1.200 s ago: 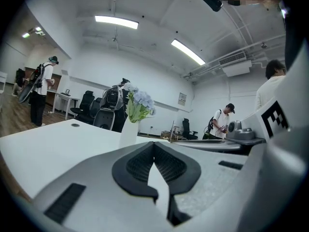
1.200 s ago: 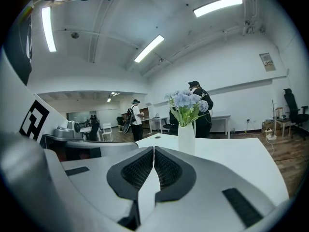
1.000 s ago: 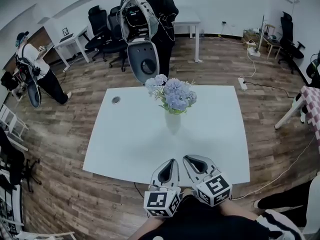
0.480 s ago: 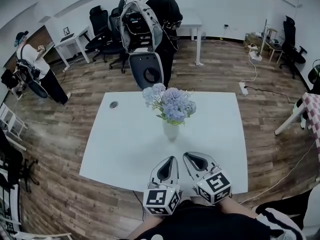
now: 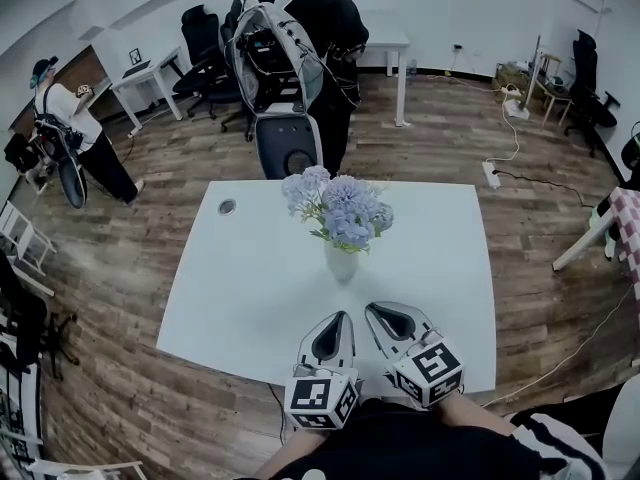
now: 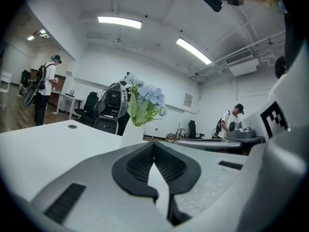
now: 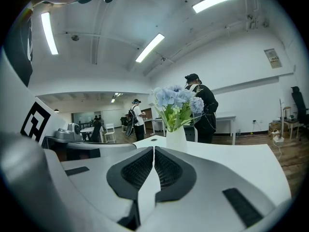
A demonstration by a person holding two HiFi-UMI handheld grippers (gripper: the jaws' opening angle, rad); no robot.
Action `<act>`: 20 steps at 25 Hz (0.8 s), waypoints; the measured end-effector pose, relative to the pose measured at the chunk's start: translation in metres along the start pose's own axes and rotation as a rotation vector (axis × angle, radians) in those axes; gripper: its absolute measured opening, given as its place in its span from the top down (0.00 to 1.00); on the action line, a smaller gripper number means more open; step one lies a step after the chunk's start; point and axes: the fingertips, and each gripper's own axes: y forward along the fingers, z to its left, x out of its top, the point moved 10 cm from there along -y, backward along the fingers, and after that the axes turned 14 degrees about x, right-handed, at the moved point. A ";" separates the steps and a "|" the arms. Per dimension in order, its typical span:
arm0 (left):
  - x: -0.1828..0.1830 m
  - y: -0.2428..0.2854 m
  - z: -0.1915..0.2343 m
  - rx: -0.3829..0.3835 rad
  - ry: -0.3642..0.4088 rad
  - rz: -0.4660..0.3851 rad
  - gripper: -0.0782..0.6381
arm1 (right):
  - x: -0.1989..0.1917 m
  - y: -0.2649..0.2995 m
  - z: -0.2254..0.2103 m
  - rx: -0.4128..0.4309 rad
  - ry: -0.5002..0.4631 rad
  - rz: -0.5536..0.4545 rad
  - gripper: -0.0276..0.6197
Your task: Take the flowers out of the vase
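From the head view, the white counter (image 5: 250, 298) carries a white vase (image 5: 341, 261) at about its middle, and the pale blue flowers (image 5: 338, 204) stand in it, their heads spreading wider than its neck. A small round grommet (image 5: 227, 207) sits near the far left corner. The left gripper (image 5: 338, 320) and the right gripper (image 5: 384, 314) hang side by side over the near edge, both pointing at the vase and well apart from it. How the jaws stand is hard to judge from above.

The gripper views settle that. In the left gripper view the dark ribbed pads (image 6: 140, 166) meet at the tips with nothing between them, and the vase shows just left of the jaw line. In the right gripper view the jaws are likewise closed and empty, and the vase shows just right of the jaw line.

Only the head view shows the whole room: a person with a backpack (image 5: 300, 38) at the far edge of the counter, and another person (image 5: 68, 133) far off to the left among office chairs (image 5: 205, 43).
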 end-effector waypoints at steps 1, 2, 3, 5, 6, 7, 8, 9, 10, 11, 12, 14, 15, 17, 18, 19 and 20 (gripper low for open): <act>0.000 0.000 0.000 0.002 -0.002 -0.001 0.89 | 0.000 0.000 0.000 0.000 0.000 0.001 0.92; 0.000 0.000 0.000 0.002 -0.003 -0.002 0.89 | 0.001 -0.001 0.000 -0.002 -0.001 0.000 0.92; 0.001 0.001 0.000 0.002 -0.005 -0.003 0.89 | 0.001 -0.002 -0.001 -0.005 -0.004 -0.001 0.92; 0.001 0.002 -0.002 0.000 -0.010 -0.005 0.89 | 0.002 -0.004 -0.004 -0.010 -0.011 -0.004 0.92; 0.001 0.002 -0.002 -0.001 -0.011 -0.006 0.89 | 0.002 -0.005 -0.004 -0.012 -0.014 -0.009 0.92; 0.001 0.002 -0.003 -0.003 -0.011 -0.007 0.89 | 0.002 -0.007 -0.004 -0.015 -0.016 -0.018 0.92; 0.002 0.001 -0.003 -0.006 -0.010 -0.008 0.89 | 0.002 -0.009 -0.004 -0.018 -0.017 -0.030 0.92; 0.002 0.001 -0.004 -0.008 -0.008 -0.009 0.89 | 0.003 -0.010 -0.004 -0.019 -0.019 -0.040 0.92; 0.002 0.001 -0.004 -0.010 -0.007 -0.009 0.89 | 0.004 -0.011 -0.005 -0.017 -0.022 -0.046 0.92; 0.002 0.001 -0.004 -0.009 -0.008 -0.008 0.89 | 0.005 -0.011 -0.006 -0.014 -0.025 -0.047 0.92; 0.002 0.000 -0.004 -0.006 -0.010 -0.008 0.89 | 0.005 -0.011 -0.006 -0.010 -0.027 -0.045 0.92; 0.001 0.000 -0.004 -0.002 -0.009 -0.010 0.89 | 0.004 -0.012 -0.005 -0.005 -0.030 -0.045 0.92; 0.001 -0.001 -0.005 -0.001 -0.007 -0.013 0.89 | 0.004 -0.012 -0.004 -0.004 -0.031 -0.047 0.92; 0.001 -0.003 -0.007 0.002 -0.006 -0.018 0.89 | 0.004 -0.013 -0.004 0.001 -0.026 -0.054 0.92; 0.000 -0.006 -0.008 0.006 -0.006 -0.017 0.89 | 0.004 -0.013 -0.003 0.007 -0.018 -0.061 0.92; -0.001 -0.009 -0.008 0.010 -0.005 -0.014 0.89 | 0.003 -0.012 -0.003 0.017 -0.007 -0.067 0.92; -0.003 -0.011 -0.007 0.014 -0.005 -0.008 0.89 | 0.003 -0.011 -0.003 0.028 0.003 -0.072 0.92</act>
